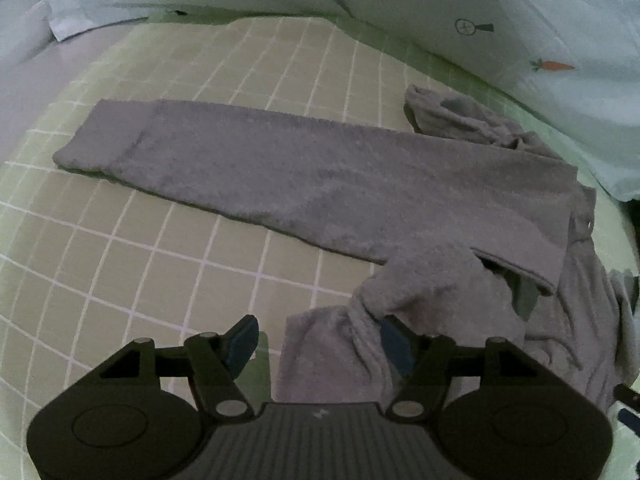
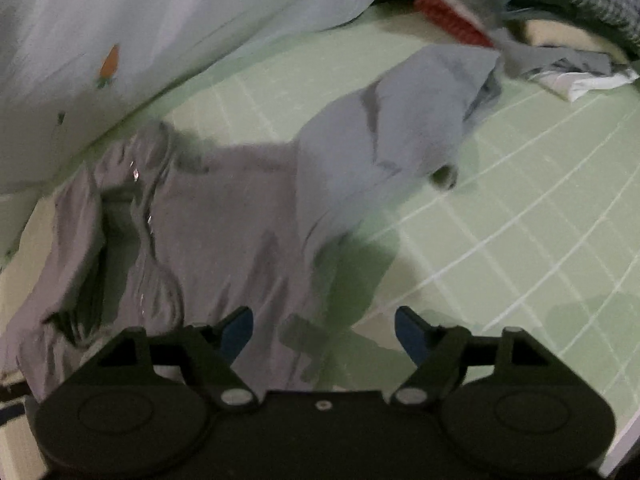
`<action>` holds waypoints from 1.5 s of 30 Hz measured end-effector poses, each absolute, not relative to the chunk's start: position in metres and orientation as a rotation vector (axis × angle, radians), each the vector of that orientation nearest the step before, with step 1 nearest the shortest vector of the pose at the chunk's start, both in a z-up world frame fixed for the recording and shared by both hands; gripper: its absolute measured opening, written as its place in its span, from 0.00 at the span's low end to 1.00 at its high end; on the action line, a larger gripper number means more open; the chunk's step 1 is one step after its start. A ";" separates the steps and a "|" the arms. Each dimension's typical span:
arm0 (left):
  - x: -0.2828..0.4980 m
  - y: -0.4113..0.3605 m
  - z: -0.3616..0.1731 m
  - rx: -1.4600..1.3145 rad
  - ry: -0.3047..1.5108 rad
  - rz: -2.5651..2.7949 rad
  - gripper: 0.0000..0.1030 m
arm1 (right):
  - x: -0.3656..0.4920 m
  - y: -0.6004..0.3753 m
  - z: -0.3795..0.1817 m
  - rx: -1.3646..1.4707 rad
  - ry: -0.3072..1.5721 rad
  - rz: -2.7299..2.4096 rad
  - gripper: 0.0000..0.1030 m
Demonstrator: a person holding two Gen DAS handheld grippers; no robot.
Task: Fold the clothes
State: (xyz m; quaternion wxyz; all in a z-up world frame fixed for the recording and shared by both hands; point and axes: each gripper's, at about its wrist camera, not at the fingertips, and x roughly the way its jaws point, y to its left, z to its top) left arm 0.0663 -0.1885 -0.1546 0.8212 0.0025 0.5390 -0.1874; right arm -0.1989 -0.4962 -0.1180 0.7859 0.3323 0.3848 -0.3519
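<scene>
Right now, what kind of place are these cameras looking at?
Most likely a bedroom, working on a bed. A green checked sheet covers the surface, a pale quilt with carrot prints is bunched along its edge, and more clothes are piled beyond the grey garment.

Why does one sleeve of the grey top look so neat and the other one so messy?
The long sleeve lies flat and straight across the green checked sheet, away from both grippers. The near sleeve is bunched and humped up, draped against the left gripper, whose jaws stand open. Both are the same soft grey cloth.
</scene>
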 end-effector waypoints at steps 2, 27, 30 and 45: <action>0.071 -0.191 -0.156 0.018 1.155 -0.405 0.67 | -0.193 -0.492 -0.121 0.712 0.838 -0.736 0.76; 0.056 -0.194 -0.159 0.091 1.174 -0.328 0.78 | -0.069 -0.601 -0.101 0.448 0.817 -0.674 0.13; 0.055 -0.192 -0.157 0.055 1.166 -0.369 0.78 | -0.071 -0.599 -0.088 0.408 0.796 -0.673 0.41; 0.060 -0.248 -0.156 -0.021 1.132 -0.668 0.78 | -0.183 -0.528 -0.125 0.636 0.838 -0.653 0.73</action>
